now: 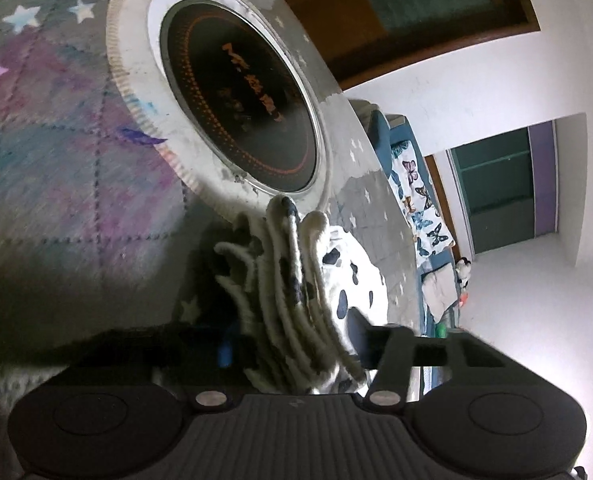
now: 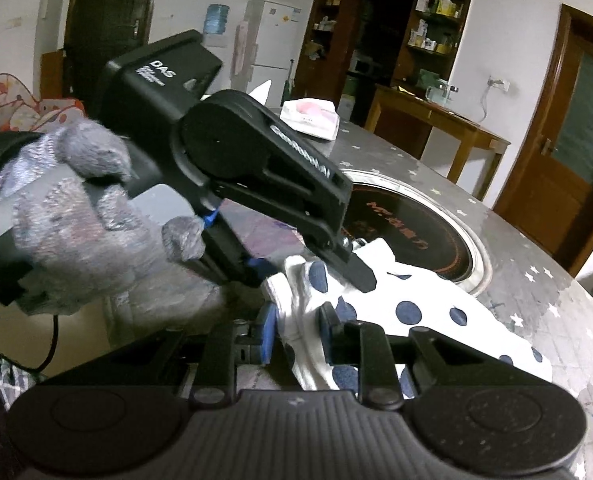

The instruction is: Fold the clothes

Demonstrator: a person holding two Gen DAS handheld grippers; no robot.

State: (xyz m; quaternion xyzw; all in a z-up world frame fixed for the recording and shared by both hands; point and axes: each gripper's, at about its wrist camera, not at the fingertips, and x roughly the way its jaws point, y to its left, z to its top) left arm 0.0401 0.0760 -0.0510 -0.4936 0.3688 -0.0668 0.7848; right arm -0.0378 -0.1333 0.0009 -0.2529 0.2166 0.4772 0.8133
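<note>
A white garment with dark blue dots [image 2: 428, 312] lies on the grey star-patterned table [image 2: 536, 288], next to a round cooktop. My left gripper [image 1: 292, 344] is shut on bunched layers of this garment [image 1: 296, 280], which stick up between its fingers. It also shows in the right wrist view [image 2: 312, 268], held by a grey-gloved hand [image 2: 76, 216], pinching the cloth's upper edge. My right gripper [image 2: 296, 336] is shut on a fold of the same garment just below the left one.
A round black induction cooktop [image 1: 240, 112] with a white rim is set into the table; it also shows in the right wrist view [image 2: 408, 232]. A white tissue pack [image 2: 310, 118] lies at the table's far side. A wooden desk [image 2: 436, 120] and doors stand beyond.
</note>
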